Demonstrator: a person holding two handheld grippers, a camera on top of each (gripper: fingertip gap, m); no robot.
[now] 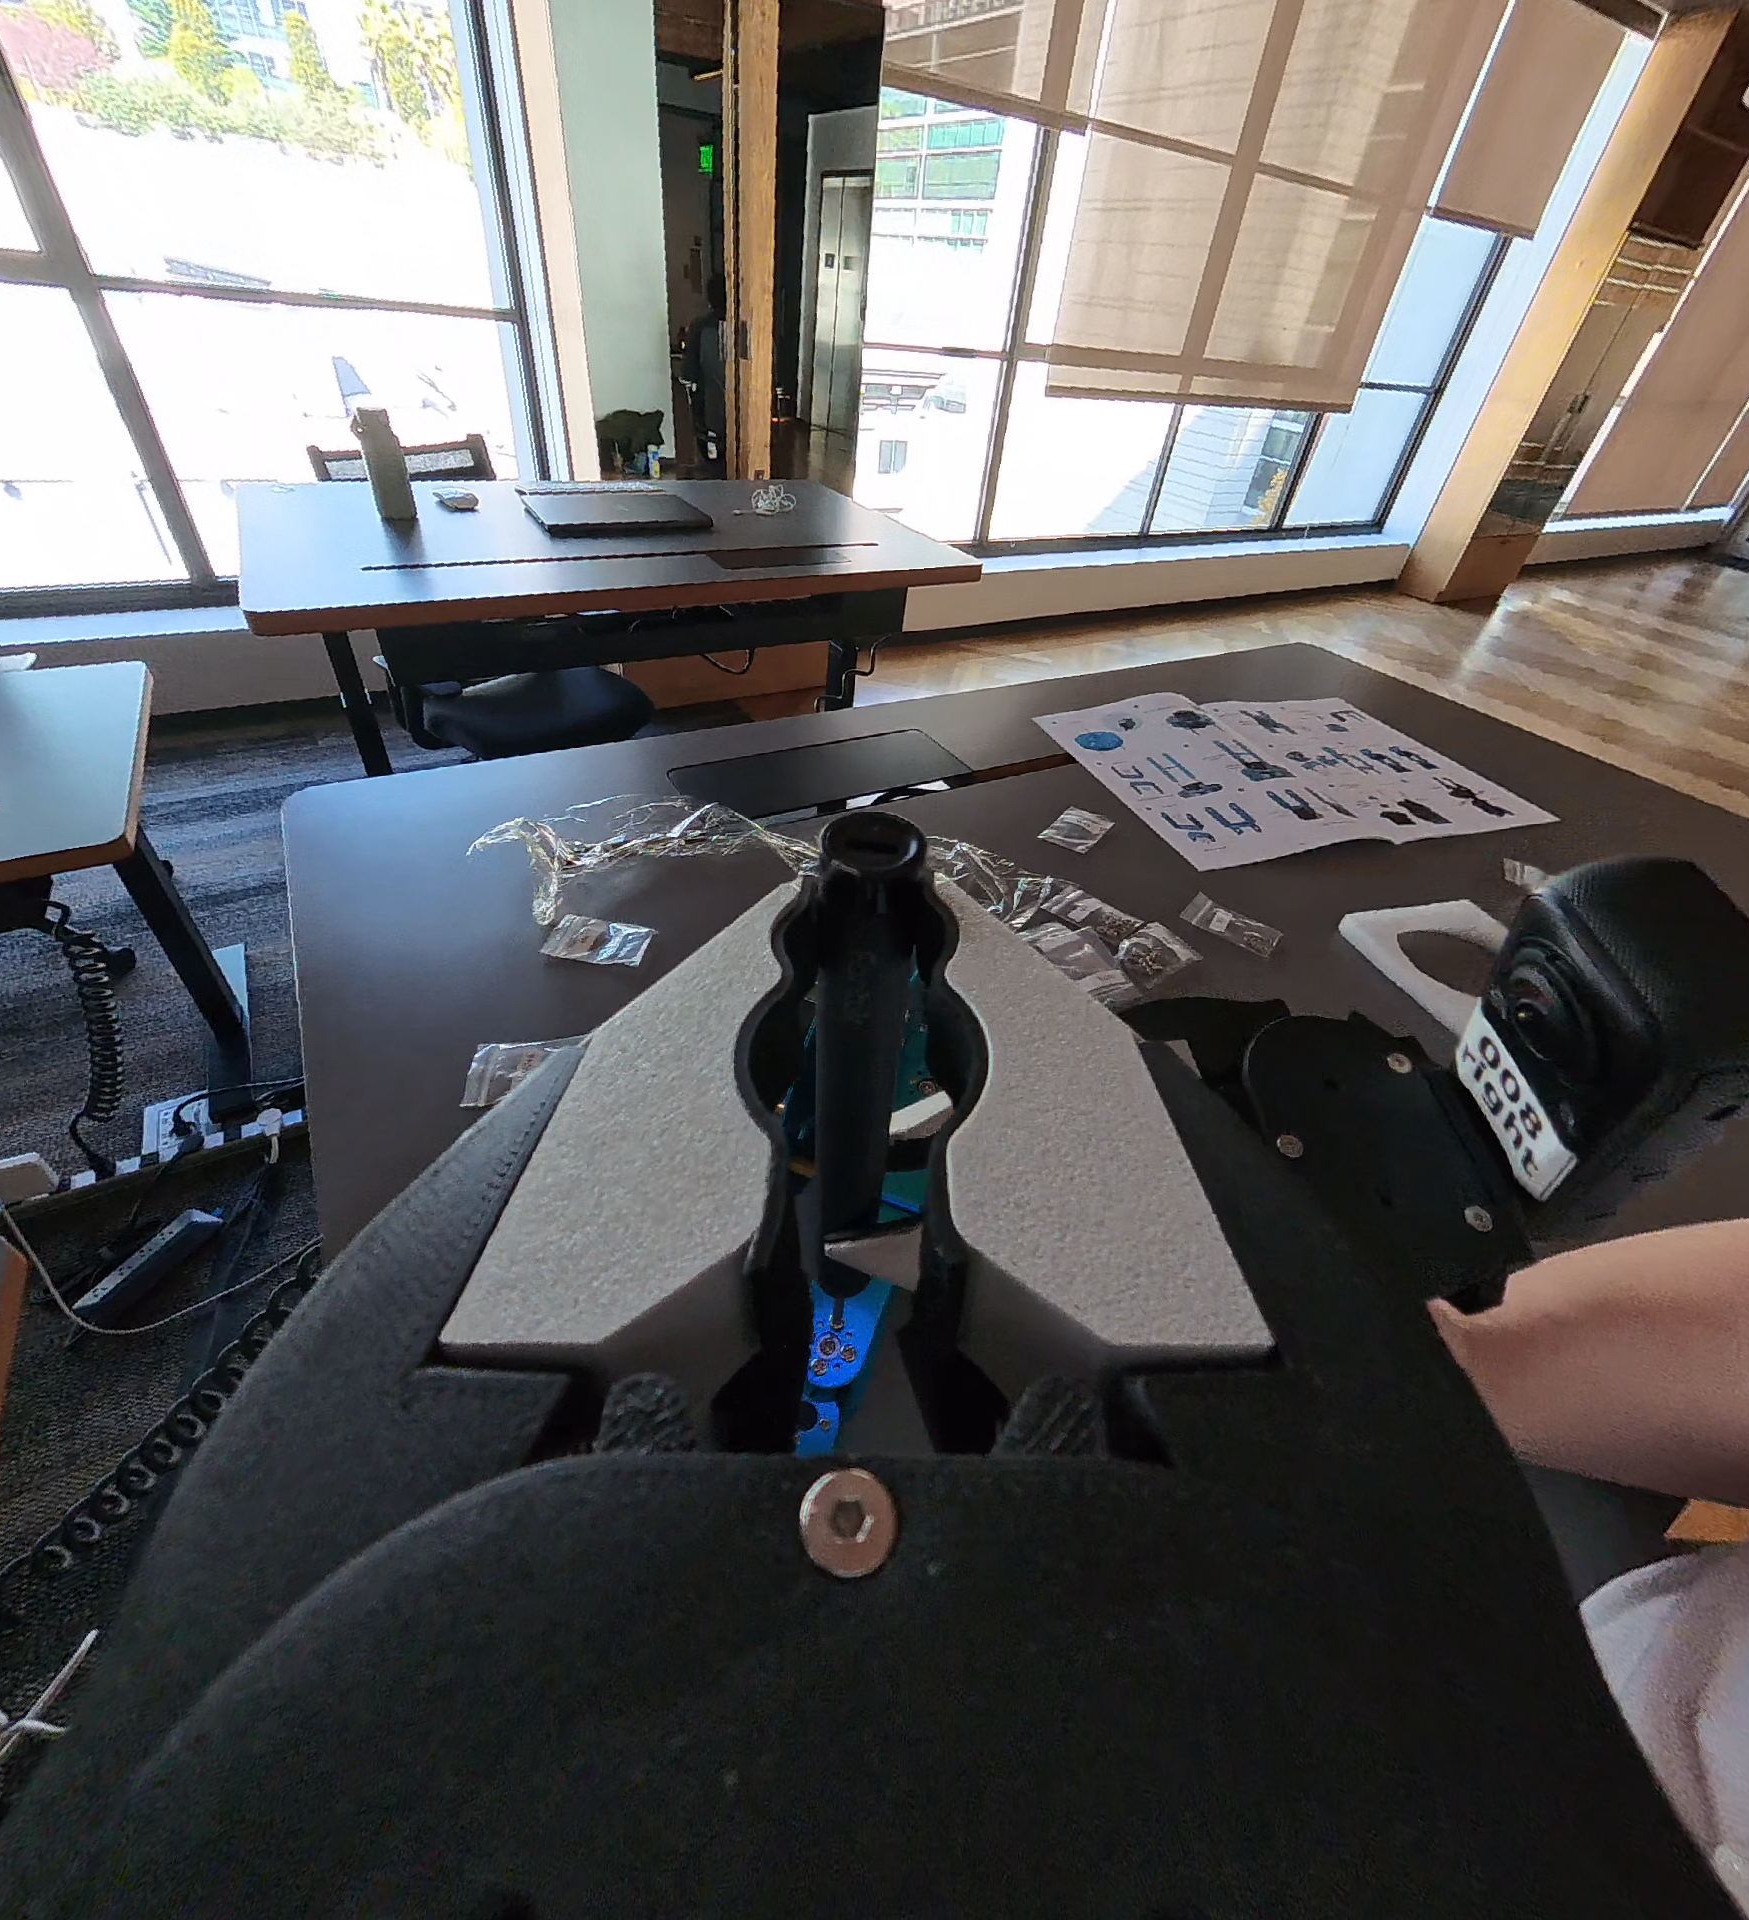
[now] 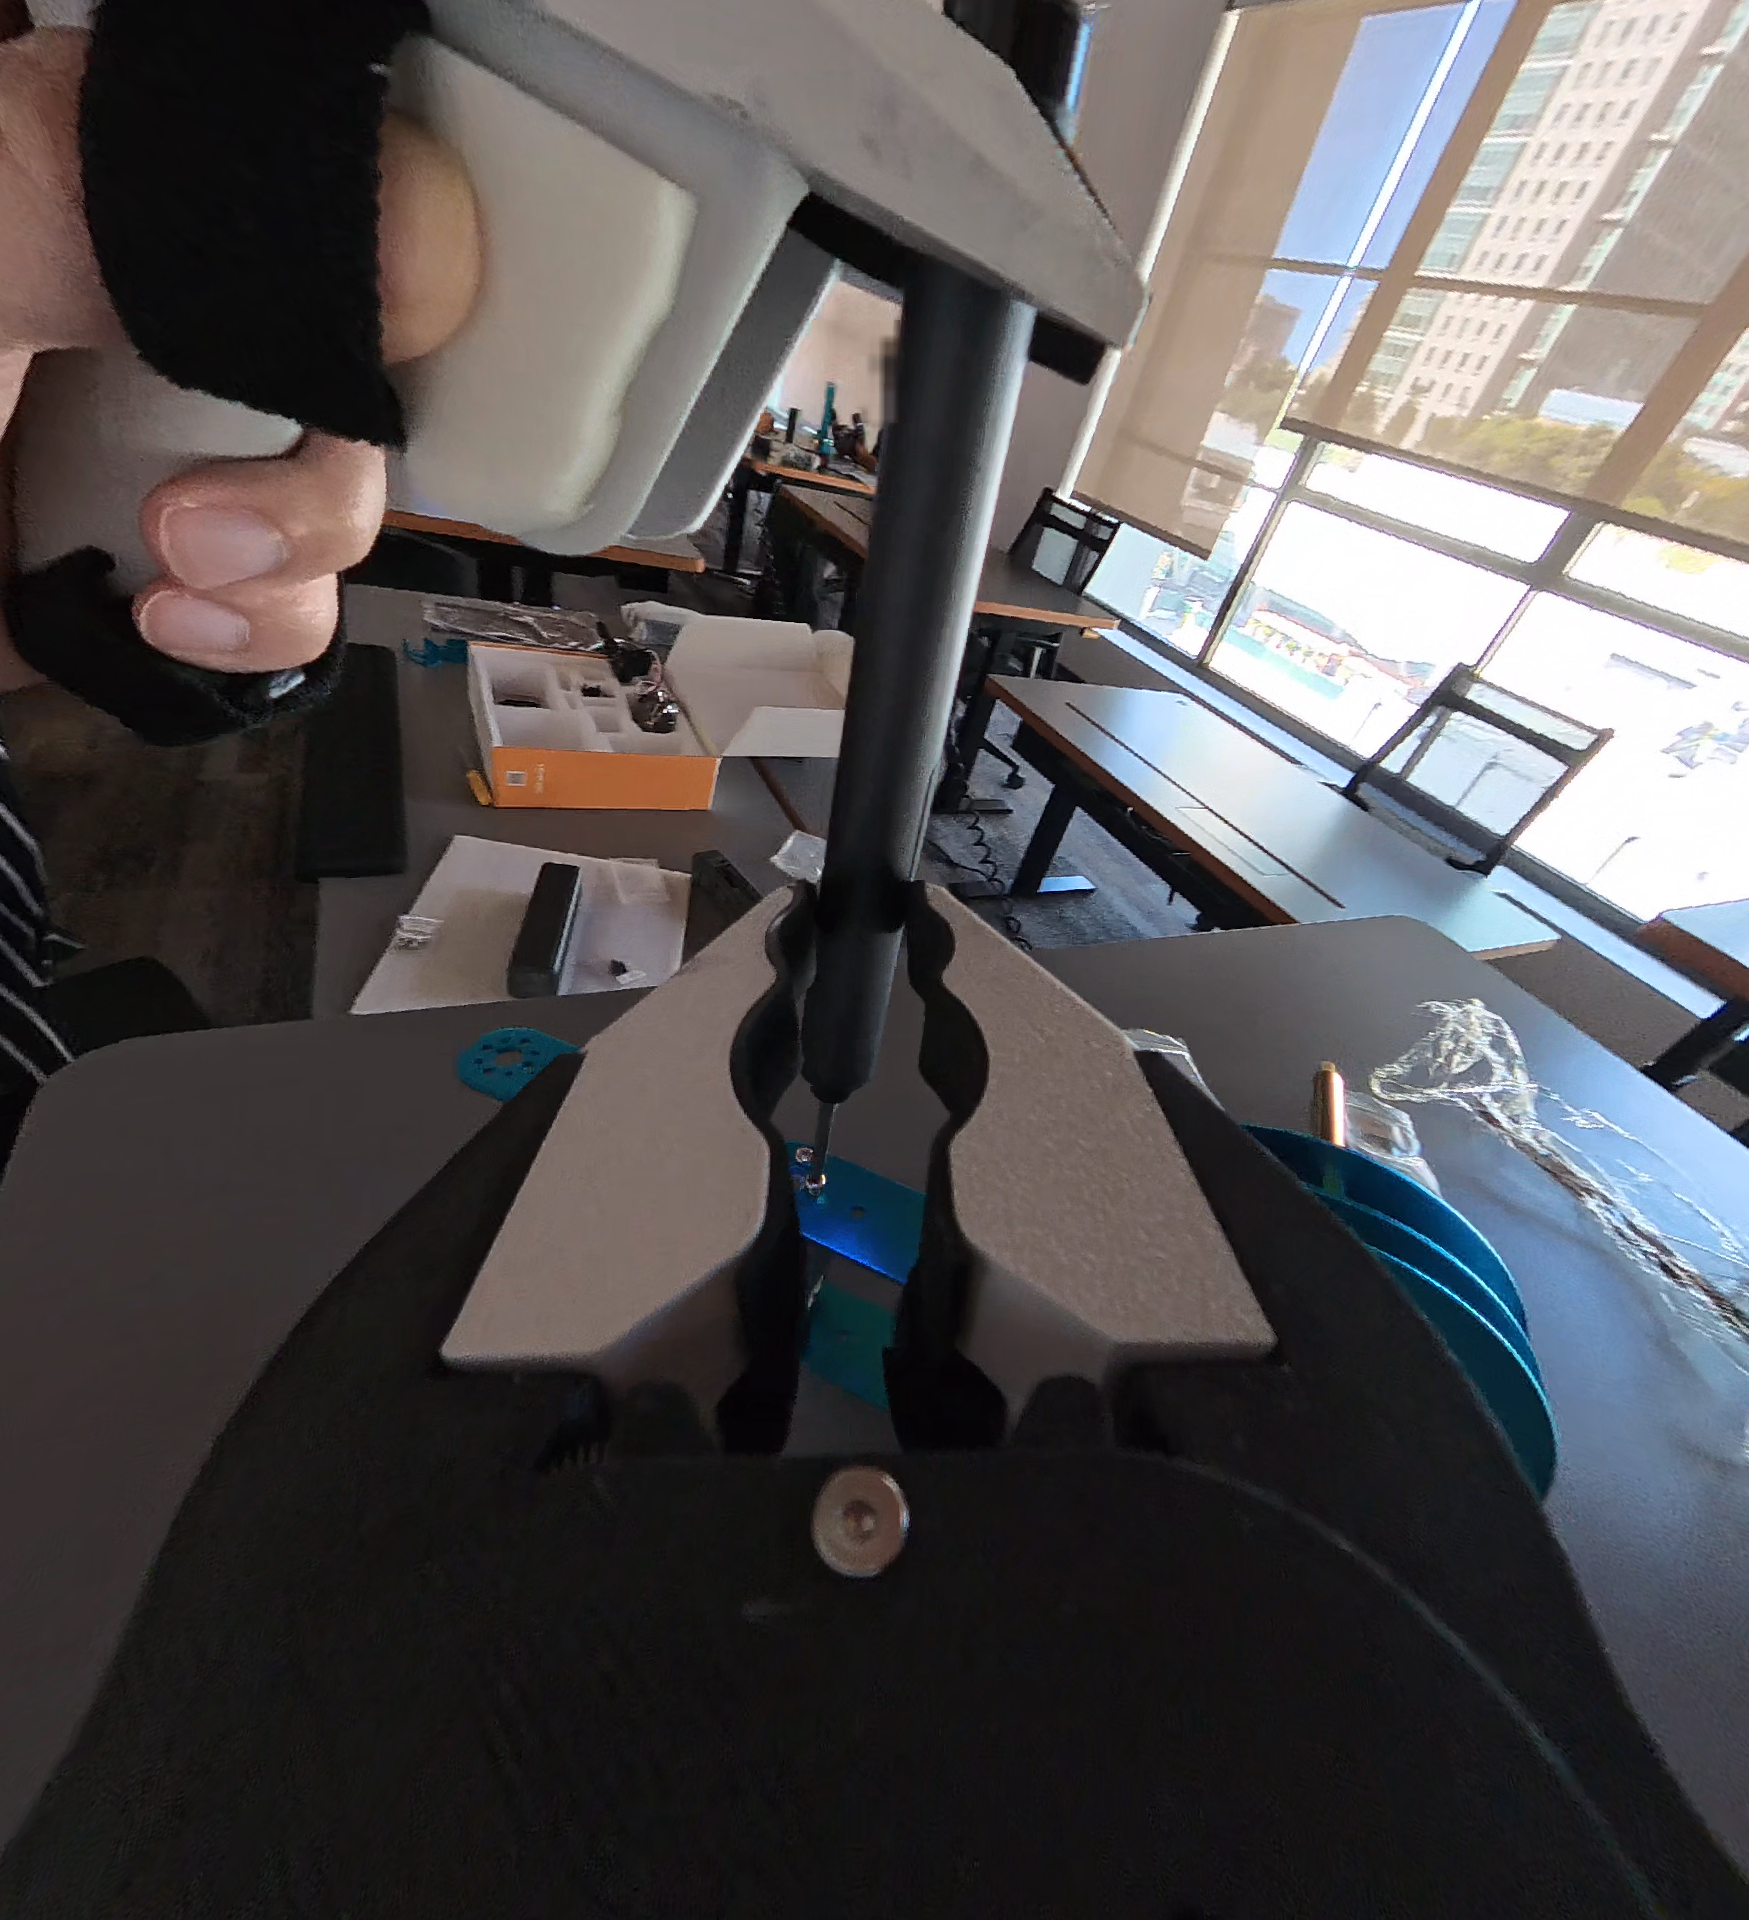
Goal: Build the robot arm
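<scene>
The left gripper (image 1: 865, 904) has its two grey fingers (image 1: 641, 1122) closed on a long black screwdriver (image 1: 854, 1029) and holds it standing up. The tip of the screwdriver sits on a small silver screw (image 2: 810, 1181) in a flat blue metal plate with little holes (image 2: 865, 1210), which lies on the dark table (image 1: 413, 935).

The right gripper (image 2: 854, 914) reaches in low from the side. Its grey fingers (image 2: 657, 1143) are a little apart, one on each side of the screwdriver's thin end. Whether they squeeze it cannot be told. The blue plate lies under these fingers.

Just beside the right gripper stand round blue metal wheels (image 2: 1421, 1299). Crumpled clear plastic wrap (image 1: 631, 831) and small clear bags of tiny parts (image 1: 595, 940) lie near. A white instruction sheet with pictures (image 1: 1296, 779) is farther back.

Farther off, an open orange and white box (image 2: 605, 743) sits on another table. Big windows (image 1: 226, 270) are at the back
</scene>
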